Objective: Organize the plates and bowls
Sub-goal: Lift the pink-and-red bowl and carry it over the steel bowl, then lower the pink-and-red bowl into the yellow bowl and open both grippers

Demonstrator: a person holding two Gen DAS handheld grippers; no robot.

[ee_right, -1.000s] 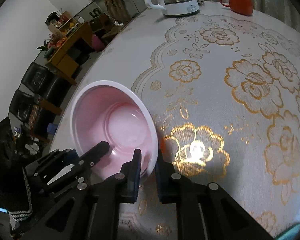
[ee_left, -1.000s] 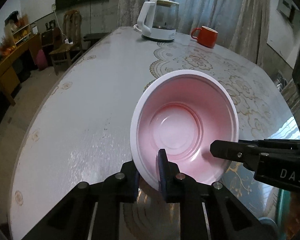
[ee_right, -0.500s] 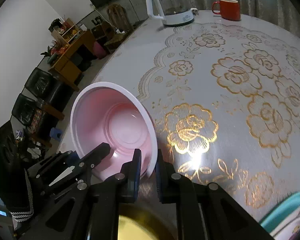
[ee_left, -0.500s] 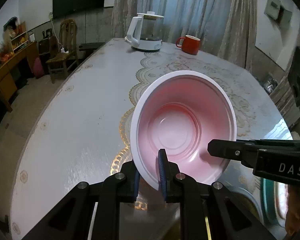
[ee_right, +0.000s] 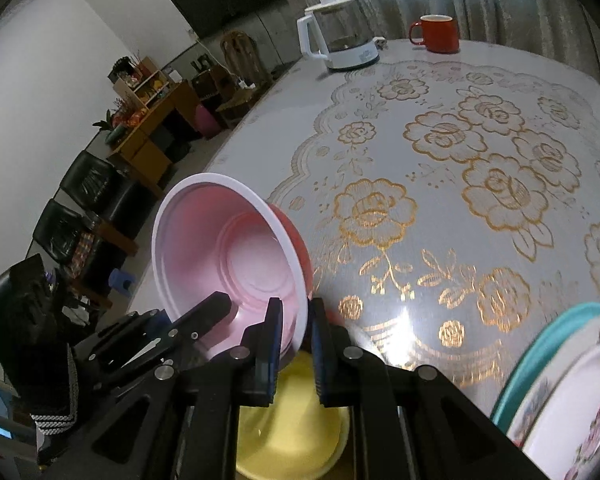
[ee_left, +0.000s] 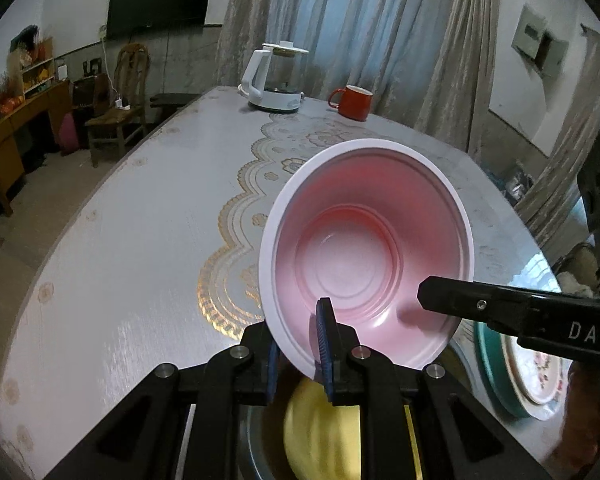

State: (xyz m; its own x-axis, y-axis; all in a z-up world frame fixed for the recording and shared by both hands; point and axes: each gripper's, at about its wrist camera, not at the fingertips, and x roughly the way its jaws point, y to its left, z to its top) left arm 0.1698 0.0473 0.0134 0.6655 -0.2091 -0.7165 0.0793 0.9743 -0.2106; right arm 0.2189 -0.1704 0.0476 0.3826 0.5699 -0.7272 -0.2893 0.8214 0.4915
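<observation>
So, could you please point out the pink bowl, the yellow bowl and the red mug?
pink bowl [ee_left: 352, 264]: left wrist view, inner base.
yellow bowl [ee_right: 292, 432]: right wrist view, inside surface between the claw arms.
red mug [ee_right: 440, 34]: right wrist view, outer side.

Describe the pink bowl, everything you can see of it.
The pink bowl is round, with a glossy pale pink inside, a white rim, stepped rings round its flat bottom and a redder outside; it looks like plastic. It is empty, tilted with its mouth toward the cameras, and held off the table. The left gripper and the right gripper each pinch its rim. A yellow bowl lies below it.
</observation>
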